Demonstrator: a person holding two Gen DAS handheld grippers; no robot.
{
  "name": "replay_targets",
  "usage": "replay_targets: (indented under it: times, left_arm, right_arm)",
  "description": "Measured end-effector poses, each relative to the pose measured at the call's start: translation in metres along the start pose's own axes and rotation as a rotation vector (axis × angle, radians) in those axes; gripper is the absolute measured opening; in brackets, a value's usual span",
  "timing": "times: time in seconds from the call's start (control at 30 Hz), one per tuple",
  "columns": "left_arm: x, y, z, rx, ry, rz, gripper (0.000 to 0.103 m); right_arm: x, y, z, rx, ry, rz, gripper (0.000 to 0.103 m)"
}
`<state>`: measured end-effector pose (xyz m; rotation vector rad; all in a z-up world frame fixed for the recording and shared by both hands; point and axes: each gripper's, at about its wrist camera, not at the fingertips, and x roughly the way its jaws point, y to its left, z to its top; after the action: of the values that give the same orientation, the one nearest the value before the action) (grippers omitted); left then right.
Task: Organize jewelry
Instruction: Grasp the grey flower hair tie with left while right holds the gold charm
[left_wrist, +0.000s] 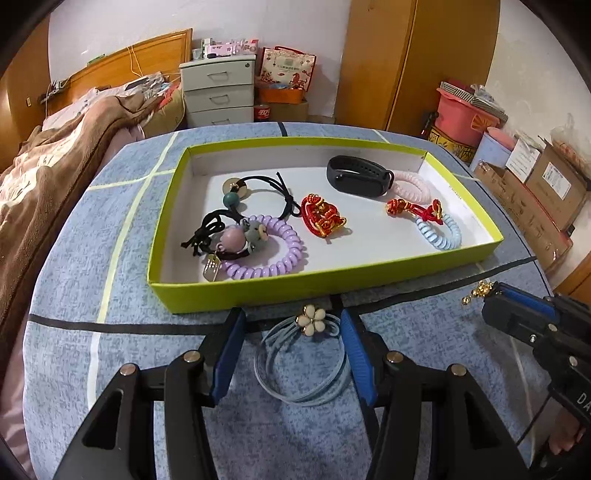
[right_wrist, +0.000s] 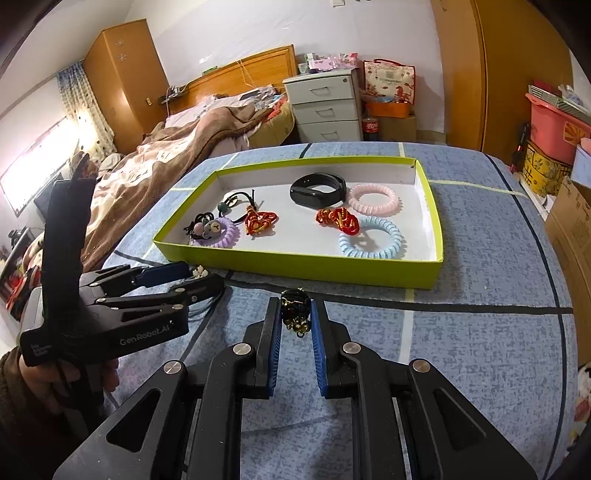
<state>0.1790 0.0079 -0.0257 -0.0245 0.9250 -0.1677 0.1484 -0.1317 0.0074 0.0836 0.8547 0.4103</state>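
1. The left gripper (left_wrist: 293, 325) stands with its jaws wide apart, straddling a pale blue hair tie (left_wrist: 301, 363) with a cream flower charm (left_wrist: 311, 320). The tie lies flat on the blue bedcover (left_wrist: 66, 280), just in front of the green tray (left_wrist: 258, 291)'s near wall; the pads do not press it.
2. The right gripper (right_wrist: 295, 314) is clamped on a small dark piece with gold beads (right_wrist: 294, 312), held just short of the tray's near wall.
3. Inside the tray: a black wristband (right_wrist: 318, 191), pink (right_wrist: 373, 199), light blue (right_wrist: 371, 237) and purple (right_wrist: 216, 233) coil ties, two red-and-gold knots, and black elastic ties.
4. Risk, left side: the tie is thin and limp; jaws that close too high would likely pinch only the flower, or catch the bedcover with the cords.
5. Risk, right side: the gold beads hang loose below the pads and could snag on the tray wall while crossing it.
6. Risk, both: the grippers work close together before the tray and could knock each other.
7. Writing: "GenRobot.AI" on the left gripper's body in the right wrist view. Other labels are too small to read.
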Motion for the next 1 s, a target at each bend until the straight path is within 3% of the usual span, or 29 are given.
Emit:
replay_targets:
  times: [0.2, 0.37, 0.67, 1.0]
  left_arm:
    - [0.0, -0.002, -0.001, 0.0, -0.005, 0.016, 0.055]
    - [-0.002, 0.002, -0.002, -0.005, -0.01, 0.041, 0.038]
    - [-0.006, 0.009, -0.004, -0.038, -0.013, 0.019, 0.018]
    - [-0.018, 0.013, -0.011, -0.061, -0.036, 0.01, 0.013]
  right_arm:
    - [0.003, 0.002, -0.001, -0.003, 0.006, 0.008, 0.016]
    - [0.003, 0.002, -0.001, 0.0, 0.004, 0.008, 0.016]
    - [0.004, 0.004, -0.002, -0.001, 0.002, -0.001, 0.016]
    - [-0.004, 0.008, -0.004, -0.002, -0.008, -0.005, 0.016]
